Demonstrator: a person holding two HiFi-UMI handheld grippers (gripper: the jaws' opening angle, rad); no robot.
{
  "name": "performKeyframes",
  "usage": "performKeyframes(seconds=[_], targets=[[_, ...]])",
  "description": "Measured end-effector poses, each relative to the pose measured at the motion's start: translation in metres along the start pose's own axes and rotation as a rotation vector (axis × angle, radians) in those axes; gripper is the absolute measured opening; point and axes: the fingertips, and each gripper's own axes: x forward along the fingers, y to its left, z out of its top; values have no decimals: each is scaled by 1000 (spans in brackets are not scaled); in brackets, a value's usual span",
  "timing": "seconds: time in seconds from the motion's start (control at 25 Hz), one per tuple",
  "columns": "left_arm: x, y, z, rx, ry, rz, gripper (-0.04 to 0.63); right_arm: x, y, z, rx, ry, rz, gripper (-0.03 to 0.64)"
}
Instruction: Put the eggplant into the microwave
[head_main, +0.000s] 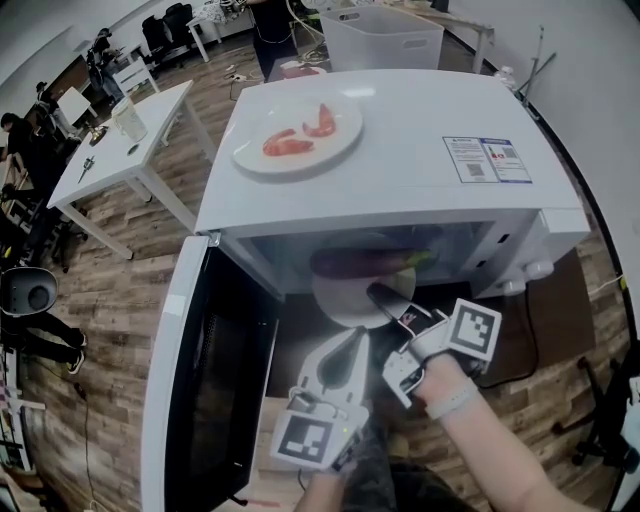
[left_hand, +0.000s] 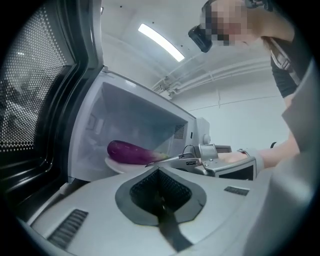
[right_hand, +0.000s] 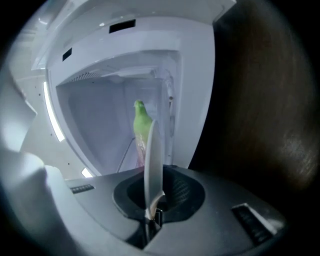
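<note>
Pinching the plate by its rim, edge-on, with the right gripper, jaws pressed almost together on it. Bearing the eggplant lengthwise on that plate, at the mouth of the open microwave, partly inside. Holding the left gripper near the plate, jaws together, empty.

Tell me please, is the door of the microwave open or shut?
Open. The door stands swung out at the left, and the eggplant on its plate is seen directly in the uncovered opening.
</note>
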Motion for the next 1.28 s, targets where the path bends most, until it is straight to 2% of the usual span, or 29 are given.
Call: performKeyframes(seconds=[0.28,0.44,0.68,0.76,0.84,1.16,1.28], targets=[[9,3,-6,10,42,-9,2,9,-1,5,27,-8,1,9],[14,3,-5,10,39,-21,2,10,-2,8,1,-3,-10,14],[20,5,-3,-19,34,-21,2,11,7,0,-56,59,29,87],[22,6,-3,-20,33,-22,2,9,11,-3,-84,73,41,87],[23,9,-3,-24,31,-24,2,5,12,-6,-120,84,43,137],[28,17,2,-41,26,-18,2,-22,12,-13,-309,116,1,137],[30,19,2,-40,26,-13,2,-34,6,-18,-440,134,-46,84]])
